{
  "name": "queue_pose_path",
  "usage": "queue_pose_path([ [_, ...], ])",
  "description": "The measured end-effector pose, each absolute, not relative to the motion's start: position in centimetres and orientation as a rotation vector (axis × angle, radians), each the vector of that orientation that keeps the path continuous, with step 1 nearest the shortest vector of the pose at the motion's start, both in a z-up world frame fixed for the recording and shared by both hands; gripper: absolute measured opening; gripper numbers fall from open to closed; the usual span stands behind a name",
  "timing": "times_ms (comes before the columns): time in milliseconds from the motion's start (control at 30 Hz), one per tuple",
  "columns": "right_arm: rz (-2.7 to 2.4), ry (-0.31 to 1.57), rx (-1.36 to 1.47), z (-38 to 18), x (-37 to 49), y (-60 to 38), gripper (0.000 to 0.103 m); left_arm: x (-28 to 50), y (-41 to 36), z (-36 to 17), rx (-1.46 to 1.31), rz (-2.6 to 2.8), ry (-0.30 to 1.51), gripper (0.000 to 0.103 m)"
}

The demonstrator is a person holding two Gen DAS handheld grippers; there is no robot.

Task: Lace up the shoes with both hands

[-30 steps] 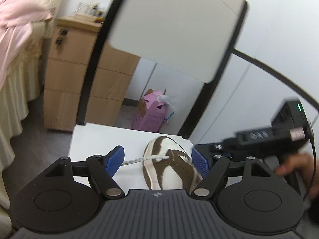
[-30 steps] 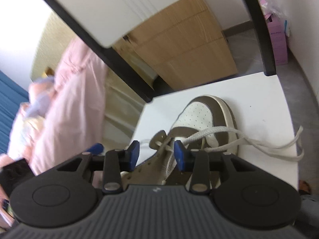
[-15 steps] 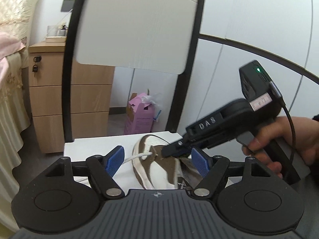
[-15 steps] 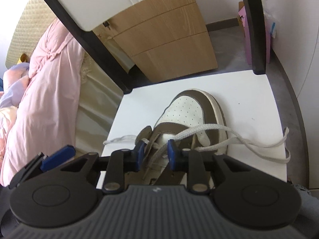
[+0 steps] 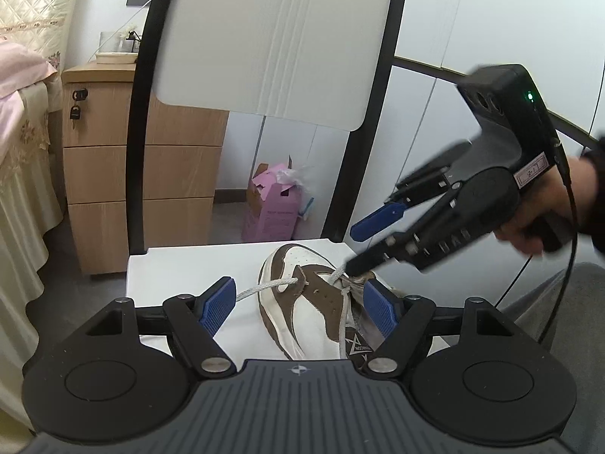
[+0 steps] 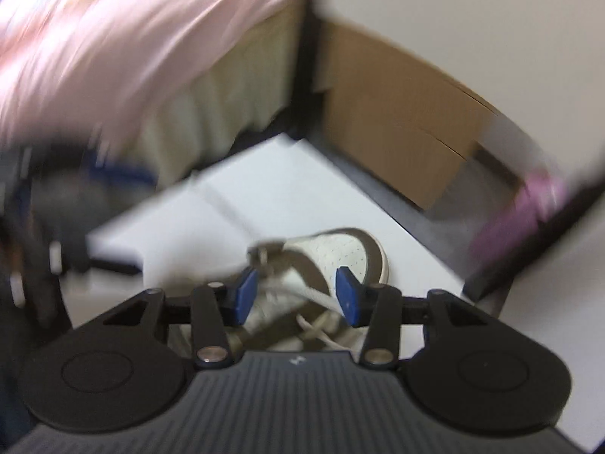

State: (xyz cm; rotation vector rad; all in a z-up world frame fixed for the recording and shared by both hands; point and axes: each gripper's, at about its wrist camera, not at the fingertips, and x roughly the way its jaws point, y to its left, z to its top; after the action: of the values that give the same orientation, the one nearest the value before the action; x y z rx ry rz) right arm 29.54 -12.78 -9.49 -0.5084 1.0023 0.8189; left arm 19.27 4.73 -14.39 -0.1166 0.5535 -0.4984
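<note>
A brown and white shoe [image 5: 314, 302] lies on the white chair seat [image 5: 181, 268], toe toward the chair back. Its white lace [image 5: 264, 286] runs out of an eyelet to the left. My left gripper [image 5: 298, 307] stands open, its pads on either side of the shoe and touching nothing. My right gripper [image 5: 359, 244] comes in from the right, tilted down, with its lower fingertip at the laces over the tongue. In the blurred right wrist view its jaws are opening; the lace [image 6: 317, 297] passes between the pads of the right gripper [image 6: 297, 297] over the shoe [image 6: 340, 253], and neither pad presses it.
The chair's white back [image 5: 272, 38] with black frame rises behind the shoe. A wooden drawer cabinet [image 5: 143, 174] and a pink box [image 5: 272, 208] stand on the floor beyond. A bed with a pink blanket [image 6: 113, 38] is on the left. A person's hand [image 5: 529, 227] holds the right gripper.
The right gripper has rolled and lifted a little from the shoe, and its jaws went narrower and then wider. The left gripper's view has rolled upright; its jaws kept their width.
</note>
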Motion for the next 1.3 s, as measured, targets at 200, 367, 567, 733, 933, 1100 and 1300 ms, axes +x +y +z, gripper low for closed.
queue_pose_path([
  [200,0.986,1.023,-0.912,-10.3,30.2,-9.5,0.047,18.9,4.4,-14.4,-0.058,-0.524,0.560,0.078],
  [367,1.083,1.022,-1.052,-11.9,30.3,-7.5,0.046,19.1,4.6,-14.4,-0.065,-0.535,0.569,0.078],
  [567,1.080,1.031,-1.066,-12.4,29.6,-7.5,0.010,19.1,4.7,-14.3,-0.074,-0.537,0.561,0.078],
  [733,1.014,0.962,-0.954,-8.7,28.8,-9.4,0.002,18.7,4.1,-14.1,-0.035,-0.550,0.525,0.078],
  [933,0.977,0.856,-0.858,-4.7,25.7,-10.6,0.002,18.0,3.0,-13.8,-0.001,-0.567,0.463,0.073],
  [1100,0.984,0.842,-0.875,-3.7,23.4,-10.6,0.002,17.4,2.1,-13.6,0.039,-0.578,0.409,0.057],
  [1300,0.978,0.850,-0.885,-3.4,22.5,-10.5,0.002,16.9,1.7,-13.6,0.051,-0.616,0.373,0.017],
])
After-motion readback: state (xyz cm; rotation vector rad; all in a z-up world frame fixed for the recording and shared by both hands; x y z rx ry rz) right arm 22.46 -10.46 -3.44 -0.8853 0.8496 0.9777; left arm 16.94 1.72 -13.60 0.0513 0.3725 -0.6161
